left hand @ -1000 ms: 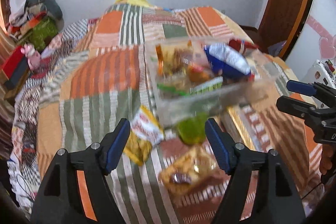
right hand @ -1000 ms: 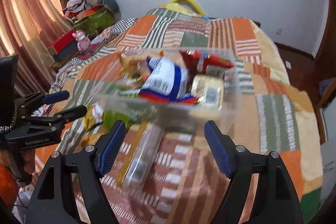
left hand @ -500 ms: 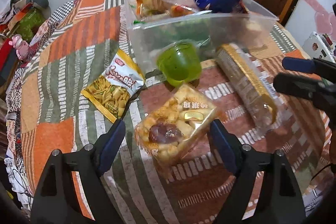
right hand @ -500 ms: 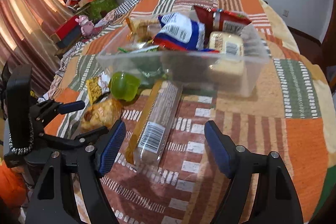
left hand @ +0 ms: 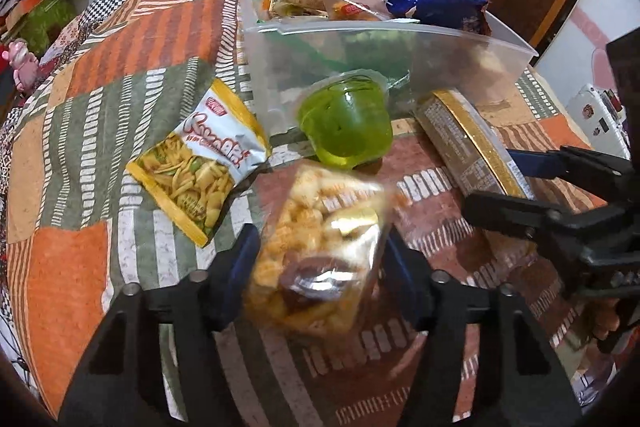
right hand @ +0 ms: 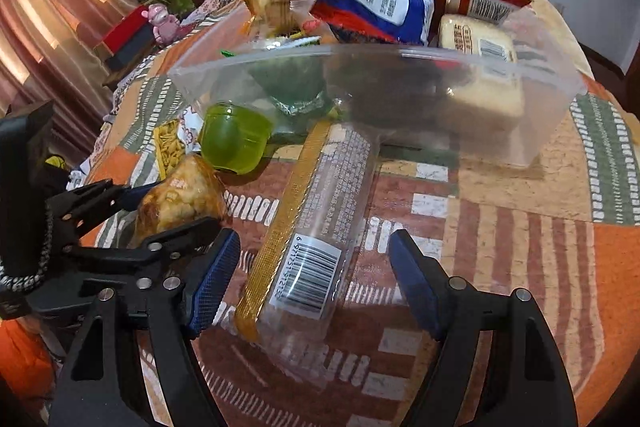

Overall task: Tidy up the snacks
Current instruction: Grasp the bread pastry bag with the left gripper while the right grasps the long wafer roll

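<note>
Where quilt point(right hand: 520, 227) lies, biscuit sleeve point(right hand: 320, 227) points lengthwise toward bin point(right hand: 540, 131).

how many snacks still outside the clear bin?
4 visible. Puffed-snack bag between the left gripper pads; green jelly cup against the bin front; yellow chips packet left of the cup; long cracker sleeve ahead of the right gripper. None obviously hidden.

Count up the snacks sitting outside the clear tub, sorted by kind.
Snack bags: 2 (puffed-snack bag, yellow chips bag)
Green jelly cup: 1
Long biscuit sleeve: 1
Total: 4
</note>
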`<state>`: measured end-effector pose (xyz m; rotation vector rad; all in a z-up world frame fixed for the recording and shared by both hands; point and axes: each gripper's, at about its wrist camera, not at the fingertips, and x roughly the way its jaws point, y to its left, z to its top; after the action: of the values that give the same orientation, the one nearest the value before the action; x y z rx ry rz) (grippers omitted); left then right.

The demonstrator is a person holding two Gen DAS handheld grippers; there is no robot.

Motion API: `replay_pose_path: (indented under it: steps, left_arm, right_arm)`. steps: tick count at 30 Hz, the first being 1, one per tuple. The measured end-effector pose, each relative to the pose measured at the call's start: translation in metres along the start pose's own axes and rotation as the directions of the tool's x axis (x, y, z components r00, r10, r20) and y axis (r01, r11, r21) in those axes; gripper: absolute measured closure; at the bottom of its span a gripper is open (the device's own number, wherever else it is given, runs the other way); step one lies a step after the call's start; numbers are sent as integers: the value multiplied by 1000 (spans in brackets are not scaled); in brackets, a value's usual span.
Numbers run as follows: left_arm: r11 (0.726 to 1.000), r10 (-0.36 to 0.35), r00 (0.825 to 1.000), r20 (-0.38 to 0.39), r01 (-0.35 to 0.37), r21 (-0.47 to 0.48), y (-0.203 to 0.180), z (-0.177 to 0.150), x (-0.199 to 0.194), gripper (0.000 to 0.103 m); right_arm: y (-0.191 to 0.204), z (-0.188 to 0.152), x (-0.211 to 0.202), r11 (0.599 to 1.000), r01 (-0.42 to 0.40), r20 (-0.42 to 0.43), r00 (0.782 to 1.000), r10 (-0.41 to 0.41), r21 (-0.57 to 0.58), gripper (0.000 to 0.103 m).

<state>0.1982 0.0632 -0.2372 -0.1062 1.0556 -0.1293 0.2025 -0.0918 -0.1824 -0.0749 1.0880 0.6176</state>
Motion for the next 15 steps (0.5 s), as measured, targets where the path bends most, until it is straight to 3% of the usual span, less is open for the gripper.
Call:
replay_pose_path:
  steps: [2, 6, 10, 15]
  left_arm:
    - [1000, 2, 1000, -4, -2, 1, 1, -4, -3, 56]
    - [1000, 19, 1000, -2, -19, -5, 3, -8, -9, 58]
    - [1000, 24, 1000, 4, -24, -19, 3, -10, -15, 58]
    - [999, 30, 999, 42, -30, -15, 0, -6, -32, 58]
  right_arm:
    - [0, 0, 0, 1000, 8, 5, 1000, -8, 3, 34]
    - [-1, 0, -2, 1000, -6, 2, 1000, 6, 4, 60]
    - [-5, -1, -7, 1000, -17, 6, 1000, 17, 7, 69]
    - [-9, -10, -20, 1000, -6, 27, 1000, 6, 3, 69]
